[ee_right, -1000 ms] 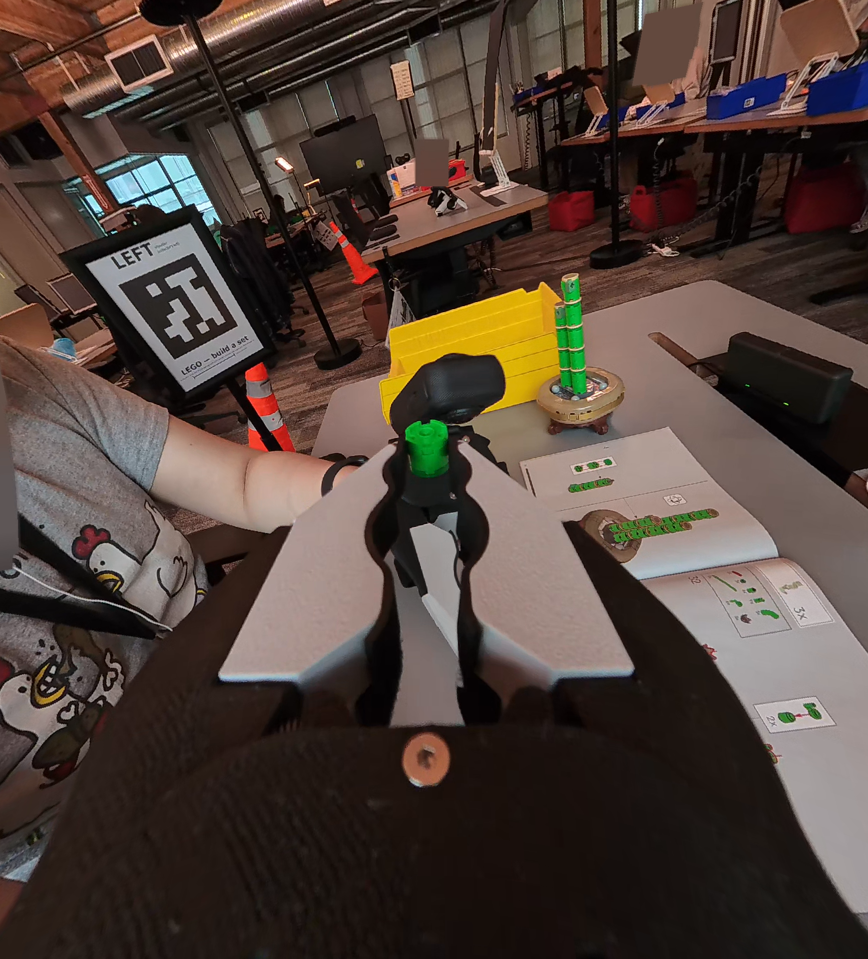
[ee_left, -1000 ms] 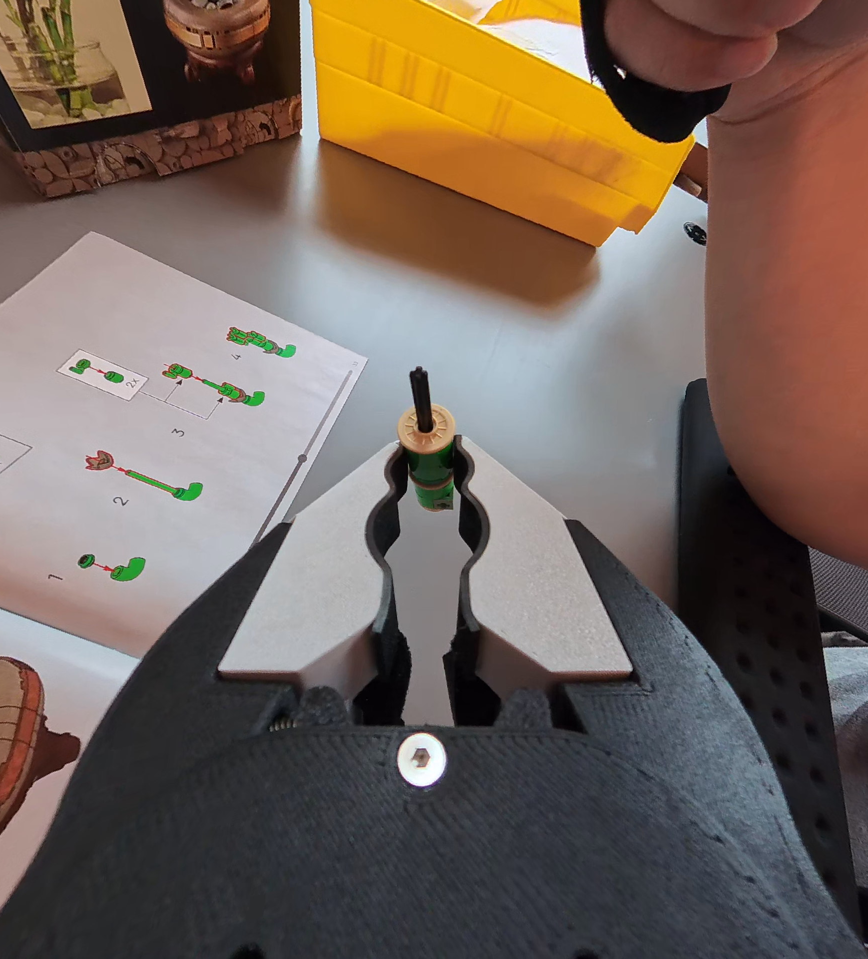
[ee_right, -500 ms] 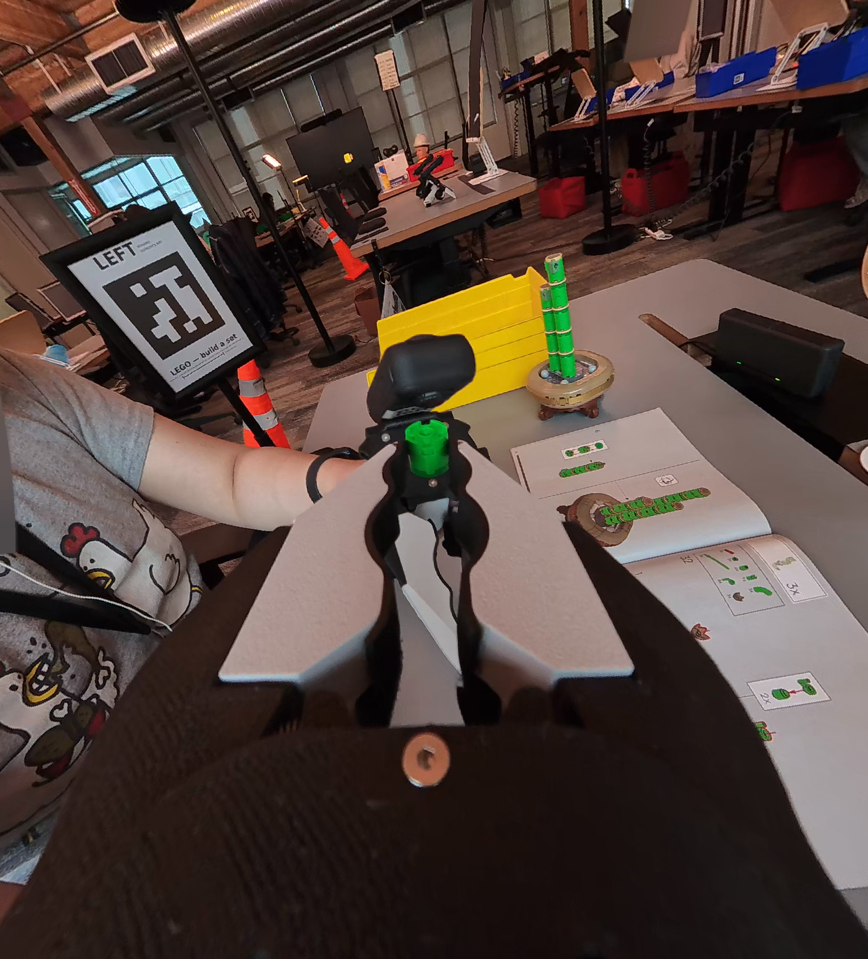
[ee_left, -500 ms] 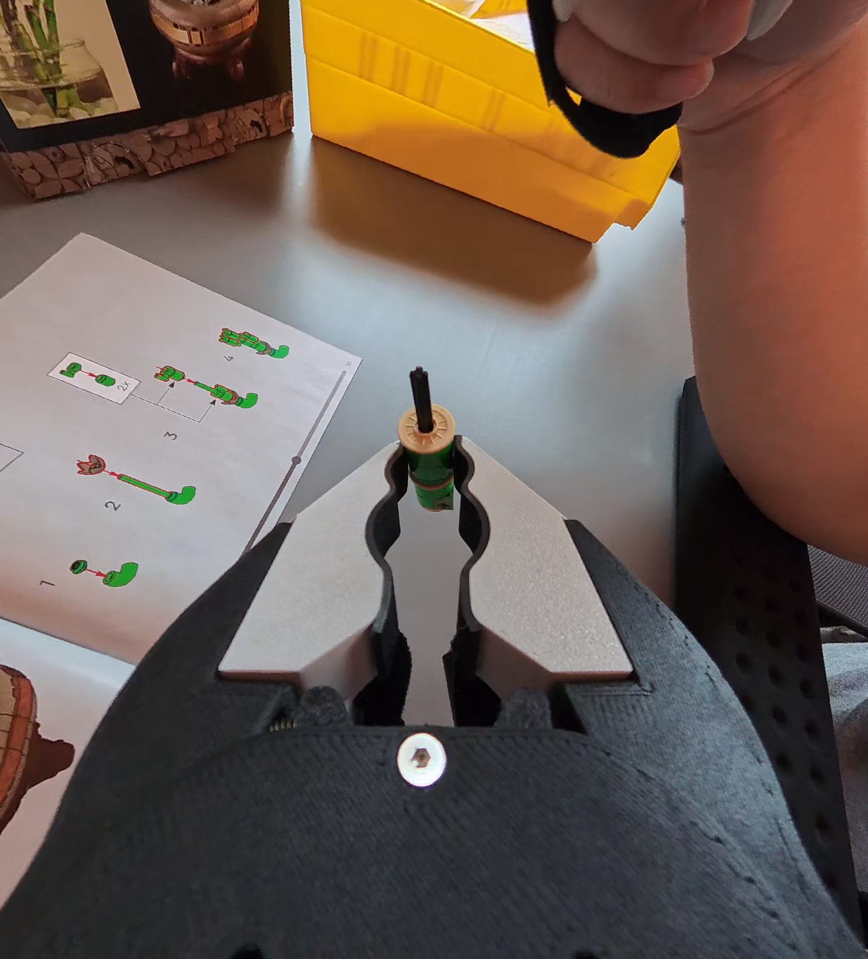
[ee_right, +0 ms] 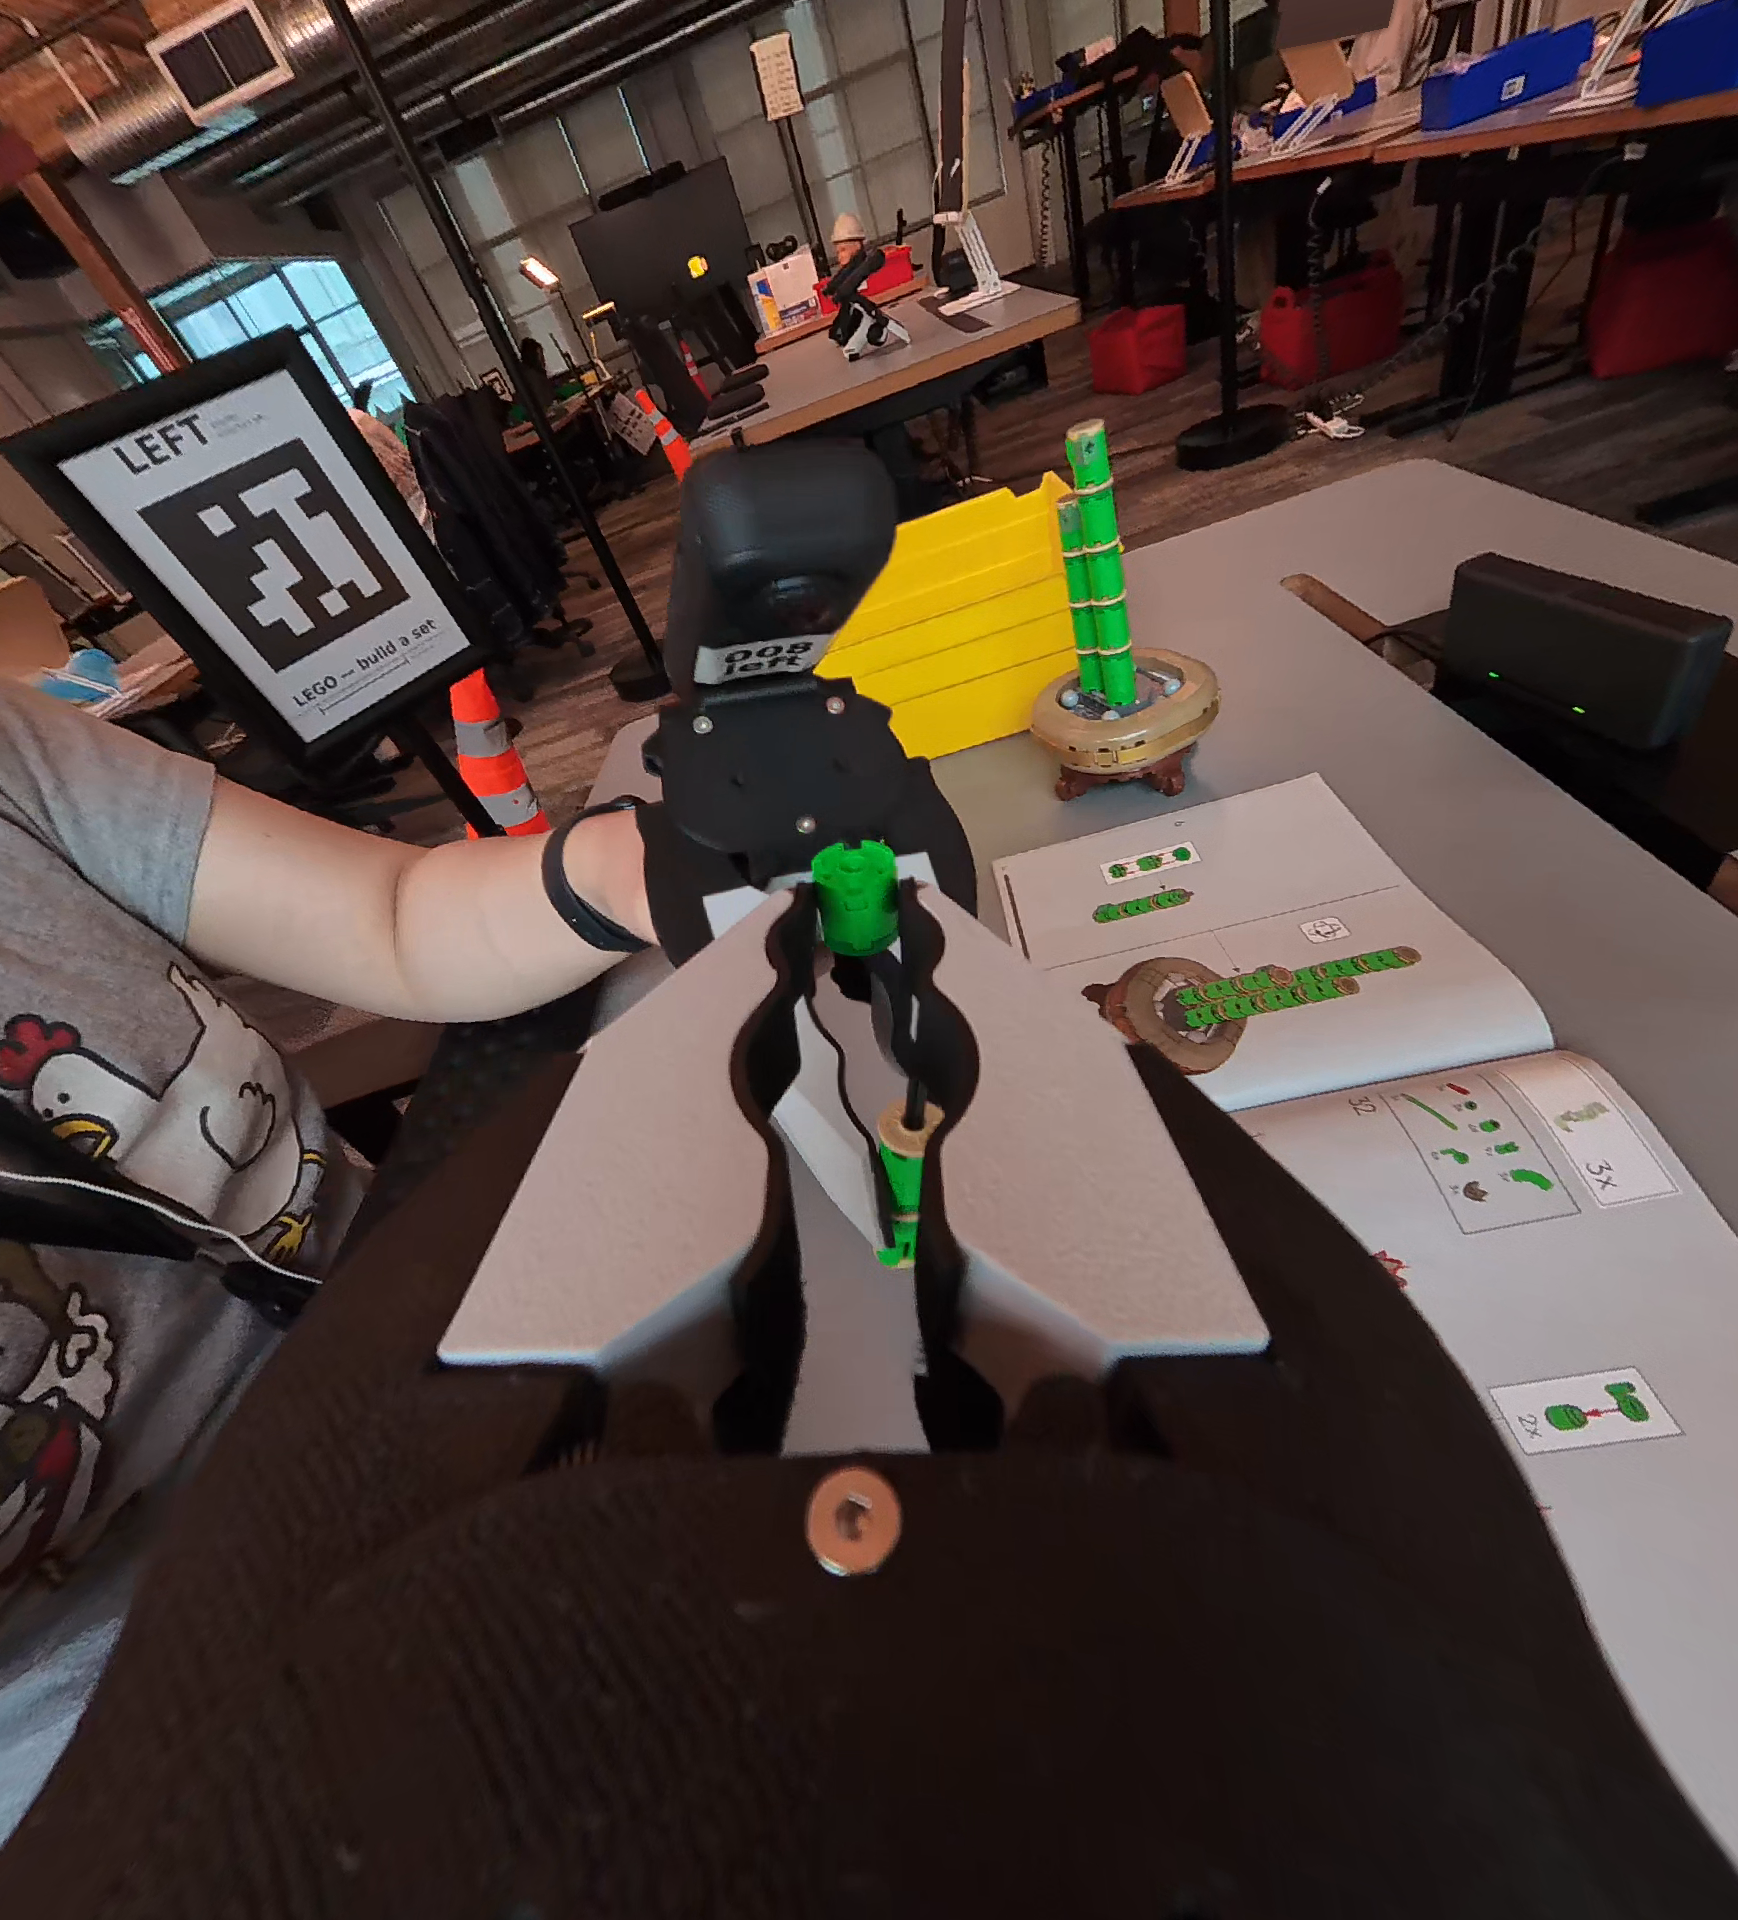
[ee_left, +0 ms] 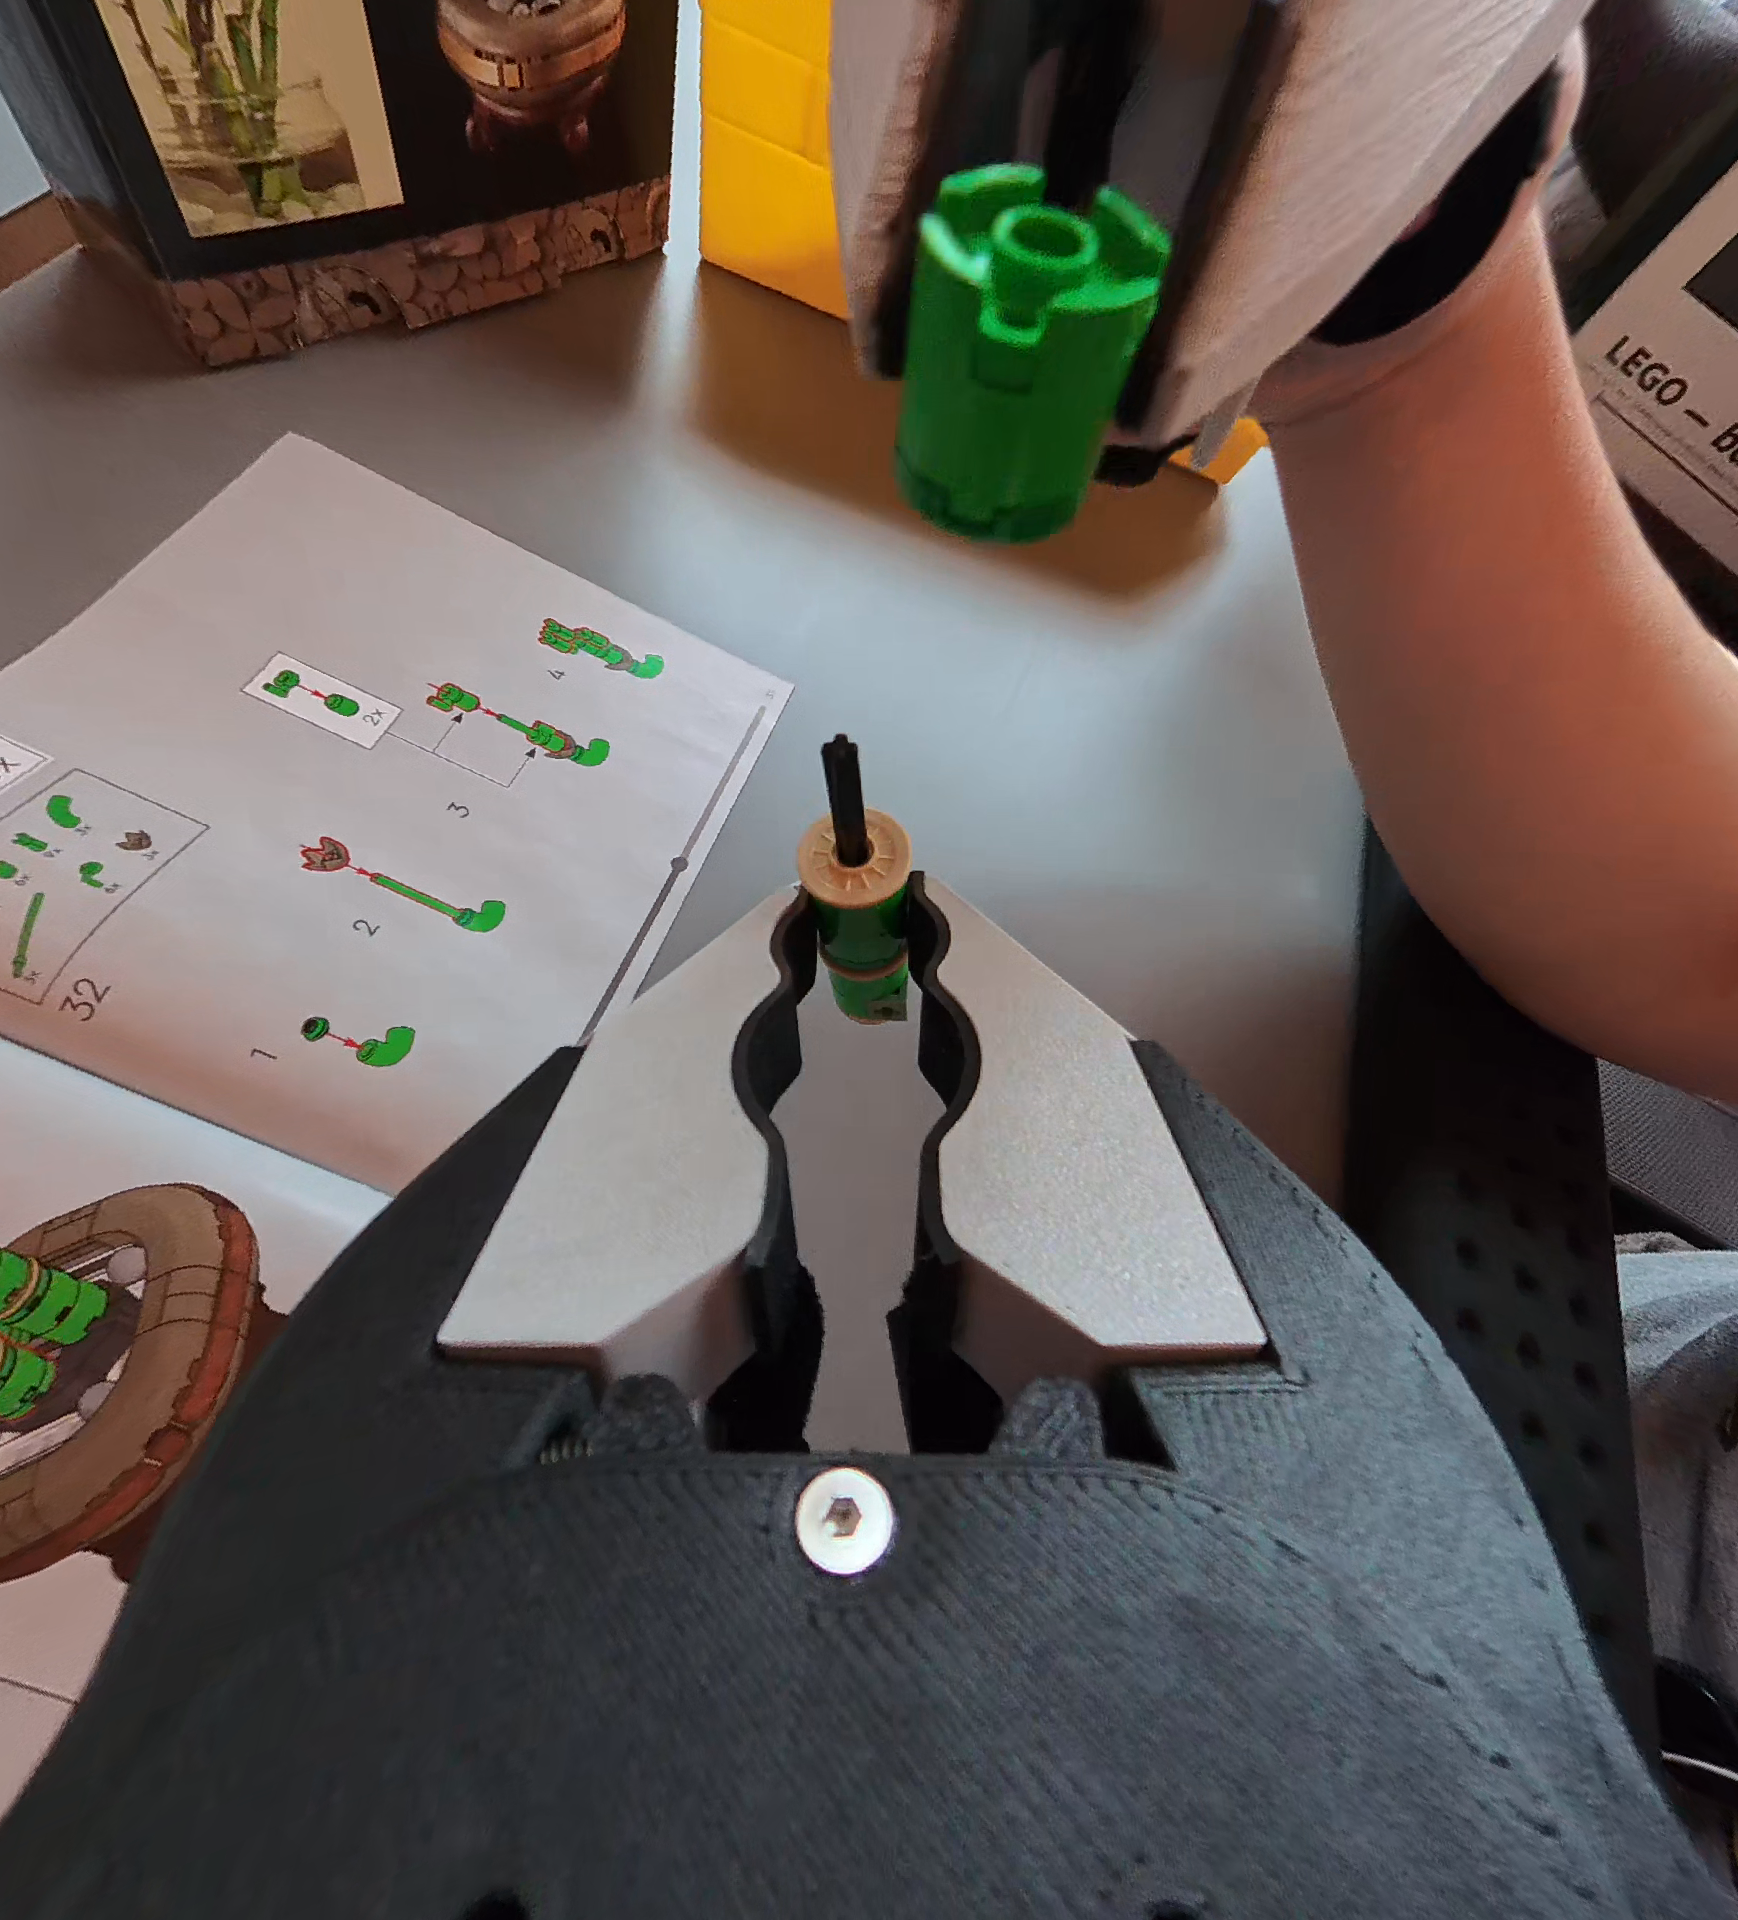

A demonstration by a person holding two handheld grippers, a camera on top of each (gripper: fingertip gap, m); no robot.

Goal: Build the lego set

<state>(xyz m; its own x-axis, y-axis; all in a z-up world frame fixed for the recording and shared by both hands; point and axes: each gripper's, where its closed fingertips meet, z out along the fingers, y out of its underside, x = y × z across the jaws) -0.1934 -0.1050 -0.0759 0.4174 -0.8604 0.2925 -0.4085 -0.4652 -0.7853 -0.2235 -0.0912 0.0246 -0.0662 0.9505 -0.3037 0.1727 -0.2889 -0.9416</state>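
Note:
My left gripper [ee_left: 857,920] is shut on a small green stalk piece [ee_left: 863,951] with a tan disc on top and a black axle [ee_left: 841,795] sticking up. My right gripper [ee_right: 854,904] is shut on a green round brick [ee_right: 854,902]. That brick also shows in the left wrist view [ee_left: 1021,358], held above and beyond the axle, its hollow underside facing the axle tip. In the right wrist view the stalk piece [ee_right: 901,1184] shows between my fingers, below the brick. The left gripper's black body [ee_right: 777,727] is just behind the brick.
An open instruction booklet [ee_left: 345,831] lies on the grey table [ee_left: 1000,707]. A yellow bin [ee_right: 958,613], the set's box [ee_left: 325,156] and a built bamboo model on a round tan base [ee_right: 1119,686] stand farther back. A person's arm [ee_left: 1467,644] is at right.
My right gripper has come down and toward the left gripper with the green brick, which now hangs close above the axle. The left gripper has stayed put with its stalk piece.

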